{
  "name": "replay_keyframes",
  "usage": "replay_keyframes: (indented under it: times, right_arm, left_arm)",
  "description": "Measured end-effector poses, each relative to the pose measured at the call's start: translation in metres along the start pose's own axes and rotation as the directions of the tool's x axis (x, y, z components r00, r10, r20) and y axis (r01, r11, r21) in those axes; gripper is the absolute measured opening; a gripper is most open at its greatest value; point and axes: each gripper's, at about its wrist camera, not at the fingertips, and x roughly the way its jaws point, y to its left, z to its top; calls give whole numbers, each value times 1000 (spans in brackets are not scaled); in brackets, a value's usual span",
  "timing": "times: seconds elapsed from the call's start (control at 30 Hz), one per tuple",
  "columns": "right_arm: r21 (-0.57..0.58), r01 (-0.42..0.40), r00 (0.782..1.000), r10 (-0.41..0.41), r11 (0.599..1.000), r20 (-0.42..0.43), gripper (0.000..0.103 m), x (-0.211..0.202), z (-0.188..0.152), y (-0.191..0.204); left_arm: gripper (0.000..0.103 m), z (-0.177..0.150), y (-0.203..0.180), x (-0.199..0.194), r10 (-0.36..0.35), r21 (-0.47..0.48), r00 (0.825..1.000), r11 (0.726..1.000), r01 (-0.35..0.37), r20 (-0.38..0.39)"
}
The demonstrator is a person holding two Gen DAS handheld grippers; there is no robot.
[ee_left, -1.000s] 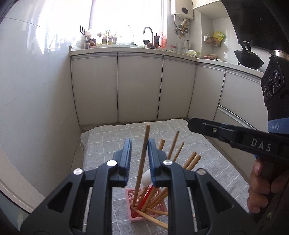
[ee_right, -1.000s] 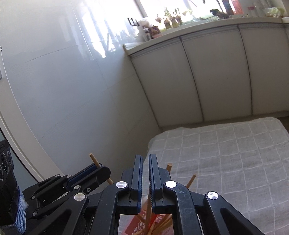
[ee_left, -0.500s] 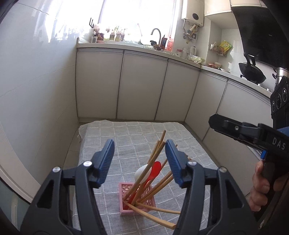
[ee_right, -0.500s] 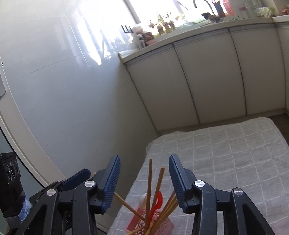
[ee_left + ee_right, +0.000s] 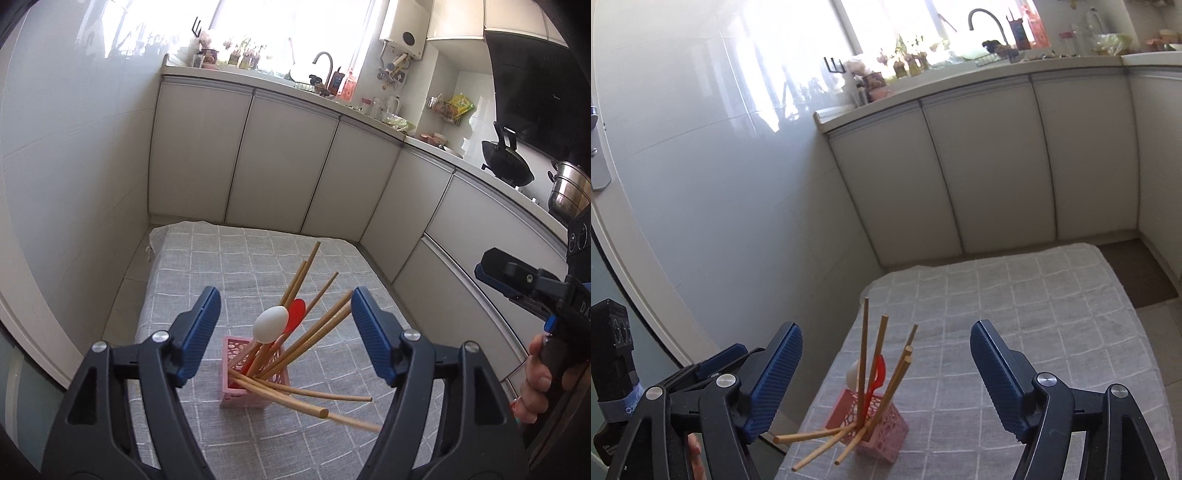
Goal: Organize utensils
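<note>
Only one legible marking — the letters "DA" on the right gripper (image 5: 524, 282) body, cut off at the frame edge.

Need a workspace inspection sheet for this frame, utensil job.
Surface: grey checked cloth over a low table.
Job's things: pink basket holds wooden chopsticks, white spoon and red spoon; several chopsticks lean out over its edge.
Clutter: nothing seen on the cloth.
Grippers: left tool open, empty; right tool open, empty.
Cables: nothing seen.
Surroundings: white cabinets, faucet, wok.
</note>
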Motion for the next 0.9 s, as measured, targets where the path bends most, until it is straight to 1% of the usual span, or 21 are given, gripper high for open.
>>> replay_keyframes:
  times: [0.13, 0.3, 0.37, 0.47, 0.5, 0.57, 0.6, 0.67, 0.73, 0.8, 0.9]
  right_arm:
    - [7, 33, 999, -33, 999, -17, 81, -6, 0, -5]
    - [-14, 82, 996, -83, 997, -32, 85, -19, -3, -3]
    - [-33, 105, 994, -107, 994, -39, 87, -27, -5, 0]
    - [-57, 138, 989, -140, 989, -38, 94, -43, -9, 5]
    - [-60, 150, 987, -152, 987, -42, 101, -48, -11, 6]
    - [-69, 175, 983, -178, 982, -42, 103, -60, -14, 9]
    - [-82, 192, 980, -196, 978, -42, 103, -66, -17, 11]
    - [-108, 249, 966, -255, 962, -41, 103, -79, -21, 16]
    - [-135, 295, 953, -302, 946, -34, 103, -93, -24, 21]
    - [-146, 332, 942, -336, 932, -5, 103, -109, -26, 28]
    - [-174, 384, 922, -388, 907, 10, 103, -132, -33, 39]
  left_arm:
    - [80, 0, -5, -5, 12, 6, 1000, 1000, -12, -7]
    - [86, -6, -5, -15, 48, -23, 998, 999, -49, -34]
    - [92, -10, -7, -22, 76, -21, 996, 997, -77, -53]
    - [102, -16, -15, -36, 104, -17, 993, 994, -105, -61]
    - [102, -19, -18, -42, 120, -21, 991, 992, -121, -63]
    - [102, -23, -24, -51, 153, -27, 985, 987, -156, -73]
    - [102, -26, -26, -56, 186, -27, 979, 982, -189, -87]
    - [102, -29, -33, -63, 256, -11, 959, 966, -259, -121]
    - [102, -31, -40, -75, 309, 10, 943, 951, -310, -120]
    - [102, -34, -48, -90, 331, 10, 938, 943, -332, -104]
    - [102, -43, -61, -114, 329, -7, 939, 943, -331, -102]
